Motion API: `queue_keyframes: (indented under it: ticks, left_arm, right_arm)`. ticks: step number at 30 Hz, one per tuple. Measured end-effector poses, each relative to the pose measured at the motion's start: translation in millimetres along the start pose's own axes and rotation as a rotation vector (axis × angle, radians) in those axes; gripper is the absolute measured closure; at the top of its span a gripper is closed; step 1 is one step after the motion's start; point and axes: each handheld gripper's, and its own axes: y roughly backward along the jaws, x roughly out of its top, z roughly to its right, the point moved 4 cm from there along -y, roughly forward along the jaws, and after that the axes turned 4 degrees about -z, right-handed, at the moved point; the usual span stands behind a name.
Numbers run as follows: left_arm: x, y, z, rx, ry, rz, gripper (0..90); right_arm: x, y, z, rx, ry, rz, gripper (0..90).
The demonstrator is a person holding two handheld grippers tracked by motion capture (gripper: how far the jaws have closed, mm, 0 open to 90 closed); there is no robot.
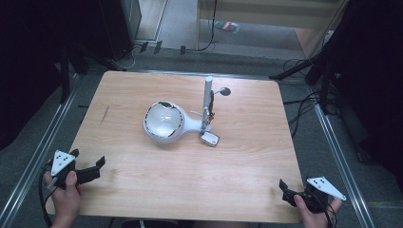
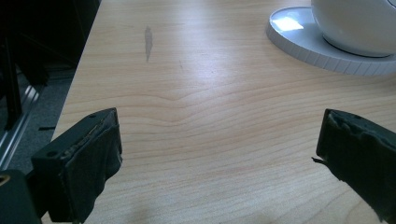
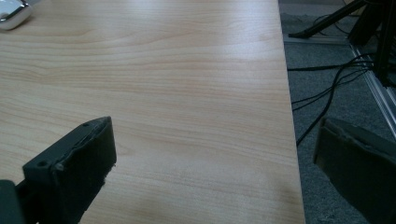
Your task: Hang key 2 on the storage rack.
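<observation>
Lamp (image 1: 164, 122) sits mid-table, well apart from both grippers at the near corners. Left gripper (image 1: 97, 164) and right gripper (image 1: 283, 186) gape wide, holding nothing. The rounded white head and thin post (image 1: 207, 97) could slip or tip under an off-centre pinch.

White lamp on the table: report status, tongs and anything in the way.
Left tongs open, near left corner. Right tongs open, near right corner. White lamp mid-table, untouched, small white part beside its base. Bare table between; nothing blocking.
</observation>
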Motion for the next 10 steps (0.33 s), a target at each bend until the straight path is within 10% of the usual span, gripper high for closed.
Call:
queue_keyframes:
  ticks: [10]
  left_arm:
    - [0.1,-0.4,2.0,0.018,-0.018,-0.006,0.3]
  right_arm:
    - [1.0,-0.9,-0.7,-0.015,-0.008,-0.003,0.0]
